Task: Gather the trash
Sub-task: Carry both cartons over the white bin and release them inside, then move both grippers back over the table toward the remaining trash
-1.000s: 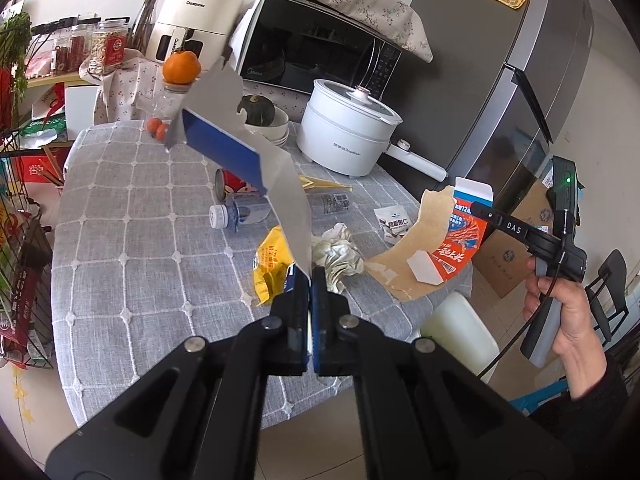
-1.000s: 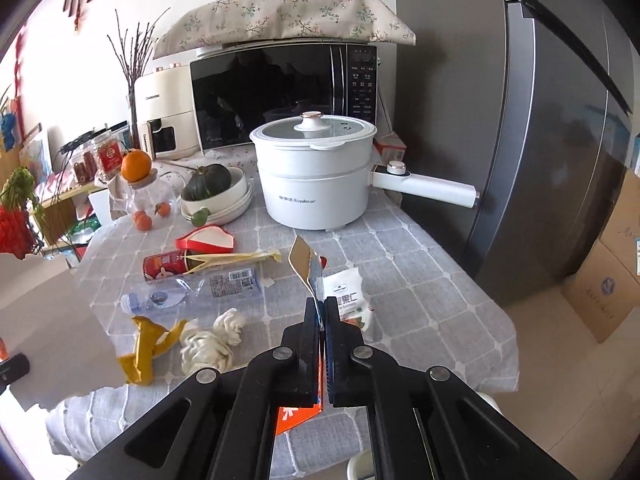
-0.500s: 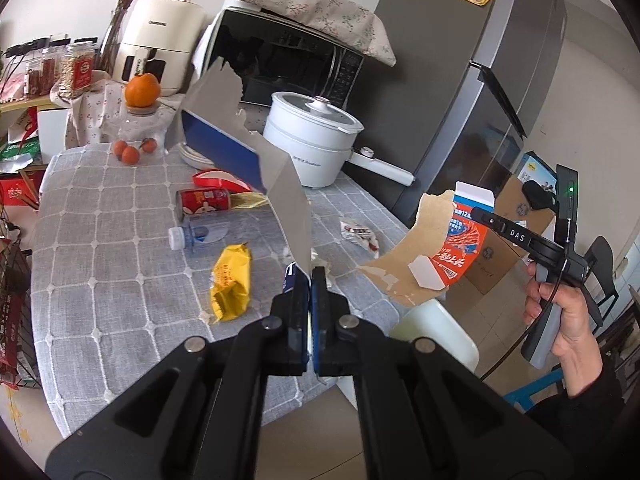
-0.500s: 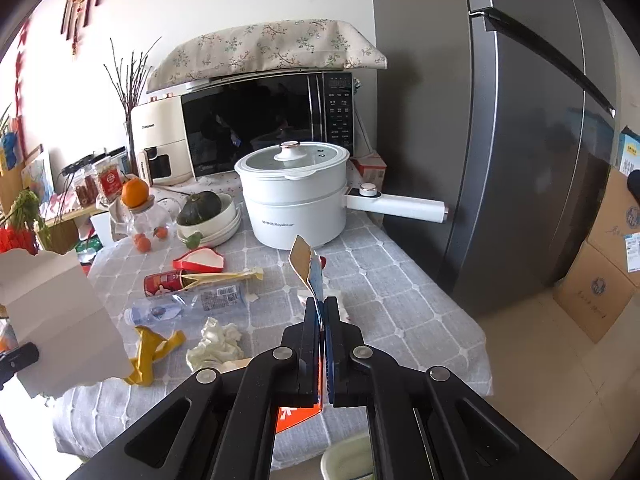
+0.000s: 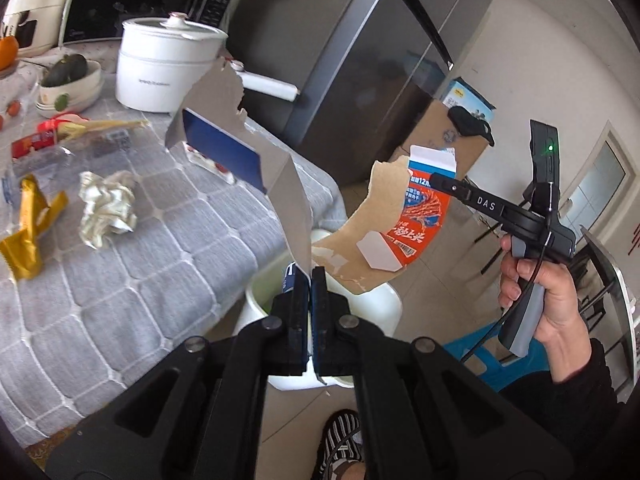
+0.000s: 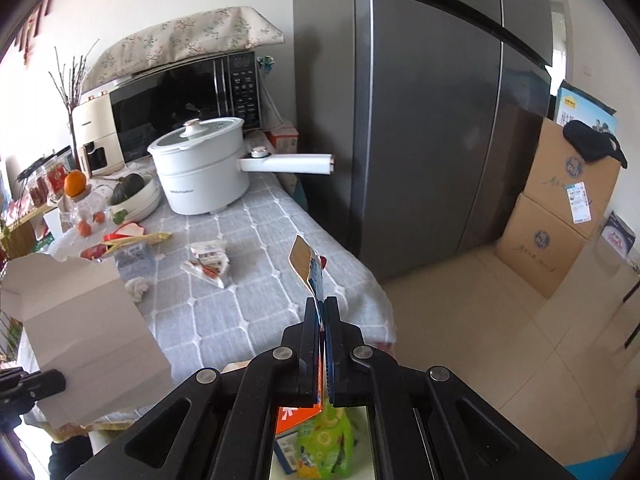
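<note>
My left gripper [image 5: 311, 276] is shut on a torn grey-and-blue cardboard box [image 5: 240, 148] and holds it above a white trash bin [image 5: 372, 304] beside the table. The box also shows in the right wrist view [image 6: 84, 332]. My right gripper [image 6: 322, 308] is shut on a torn orange carton [image 6: 310, 268], which shows in the left wrist view [image 5: 404, 216], over the same bin. The bin's inside [image 6: 320, 436] holds green and orange packaging. On the table lie a crumpled paper ball [image 5: 106, 208], a yellow wrapper [image 5: 28, 232], a snack packet [image 6: 208, 260] and a plastic bottle [image 5: 64, 152].
A white pot [image 6: 200, 168] with a long handle, a microwave [image 6: 184, 100], a bowl with a squash [image 6: 132, 192] and a red can [image 5: 28, 144] stand on the grey-clothed table [image 6: 256, 300]. A fridge [image 6: 440, 120] stands right of it. Cardboard boxes [image 6: 560, 216] sit on the floor.
Both grippers have swung right, away from the table, carrying their cardboard pieces over the white bin. The table trash has stayed in place.
</note>
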Tool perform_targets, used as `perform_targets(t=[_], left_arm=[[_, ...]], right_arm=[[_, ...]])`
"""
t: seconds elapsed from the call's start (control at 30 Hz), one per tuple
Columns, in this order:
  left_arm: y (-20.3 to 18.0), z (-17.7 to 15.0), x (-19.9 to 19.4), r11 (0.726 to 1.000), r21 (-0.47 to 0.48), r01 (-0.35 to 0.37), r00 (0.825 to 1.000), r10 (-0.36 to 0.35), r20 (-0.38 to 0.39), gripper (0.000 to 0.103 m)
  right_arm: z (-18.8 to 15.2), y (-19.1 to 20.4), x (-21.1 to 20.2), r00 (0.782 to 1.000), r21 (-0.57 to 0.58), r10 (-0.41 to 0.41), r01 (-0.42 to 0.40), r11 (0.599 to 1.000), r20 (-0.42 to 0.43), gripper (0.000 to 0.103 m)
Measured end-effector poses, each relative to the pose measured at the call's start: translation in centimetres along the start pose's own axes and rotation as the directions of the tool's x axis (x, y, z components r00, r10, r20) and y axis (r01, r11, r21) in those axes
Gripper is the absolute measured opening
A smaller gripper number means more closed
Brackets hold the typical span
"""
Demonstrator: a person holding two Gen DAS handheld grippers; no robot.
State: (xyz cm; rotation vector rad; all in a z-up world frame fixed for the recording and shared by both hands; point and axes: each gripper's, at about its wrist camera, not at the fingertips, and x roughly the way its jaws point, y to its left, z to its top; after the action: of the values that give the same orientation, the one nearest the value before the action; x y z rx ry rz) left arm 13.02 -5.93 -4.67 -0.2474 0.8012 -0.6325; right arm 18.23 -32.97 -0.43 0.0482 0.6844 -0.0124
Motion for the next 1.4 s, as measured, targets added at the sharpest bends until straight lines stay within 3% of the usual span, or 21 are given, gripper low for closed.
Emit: perform_targets(t=[0.23, 0.53, 0.6, 0.67, 0.73, 0.8, 0.97, 1.2, 1.3, 1.4], left_arm=[[-2.6, -1.1, 5.4, 0.999, 0.007, 0.034, 0.993, -0.033, -0.111, 0.002], [-3.4, -1.6, 8.7, 0.999, 0.038, 0.008, 0.983, -0.001, -0.185, 0.002], [-3.4, -1.7, 8.8, 0.998, 0.052, -0.026, 0.982, 0.035, -0.185, 0.009], [-3.3, -1.9, 8.3, 0.997, 0.061, -0.045, 0.984, 0.055, -0.172, 0.040], [-3.2, -2.0, 7.7, 0.994, 0.078, -0.077, 0.984, 0.089, -0.156, 0.049], [-3.2, -2.1, 7.2, 0.989, 0.099, -0.109, 0.980, 0.123, -0.154, 0.052], [-2.3, -2.1, 5.6, 0.979, 0.109, -0.172, 0.975, 0.185, -0.126, 0.071], [-0.3, -2.2, 3.3, 0.962, 0.090, -0.258, 0.958, 0.267, -0.106, 0.082], [0.5, -2.3, 2.5, 0.948, 0.093, -0.305, 0.945, 0.313, -0.096, 0.089], [1.4, -2.4, 1.6, 0.940, 0.085, -0.330, 0.938, 0.337, -0.086, 0.094]], right_arm=[[-2.4, -3.8, 0.5, 0.998, -0.005, -0.048, 0.048, 0.999, -0.049, 0.003], [-4.1, -5.2, 1.7, 0.992, -0.044, -0.072, 0.068, 0.997, -0.107, 0.003], [-4.3, -5.5, 1.9, 0.990, -0.041, -0.072, 0.068, 0.997, -0.119, 0.003], [-4.4, -5.5, 2.0, 0.989, -0.040, -0.069, 0.065, 0.997, -0.129, 0.003], [-4.5, -5.4, 2.0, 0.988, -0.045, -0.069, 0.063, 0.997, -0.136, 0.003], [-4.5, -5.1, 2.2, 0.988, -0.050, -0.064, 0.057, 0.997, -0.143, 0.003], [-4.6, -4.3, 2.7, 0.986, -0.059, -0.053, 0.044, 0.997, -0.161, 0.003], [-4.7, -3.2, 3.6, 0.980, -0.053, -0.030, 0.020, 0.998, -0.195, 0.006], [-4.7, -2.9, 4.1, 0.975, -0.023, -0.005, 0.000, 1.000, -0.221, 0.015], [-4.6, -2.3, 4.0, 0.976, -0.016, 0.008, -0.012, 1.000, -0.219, 0.043]])
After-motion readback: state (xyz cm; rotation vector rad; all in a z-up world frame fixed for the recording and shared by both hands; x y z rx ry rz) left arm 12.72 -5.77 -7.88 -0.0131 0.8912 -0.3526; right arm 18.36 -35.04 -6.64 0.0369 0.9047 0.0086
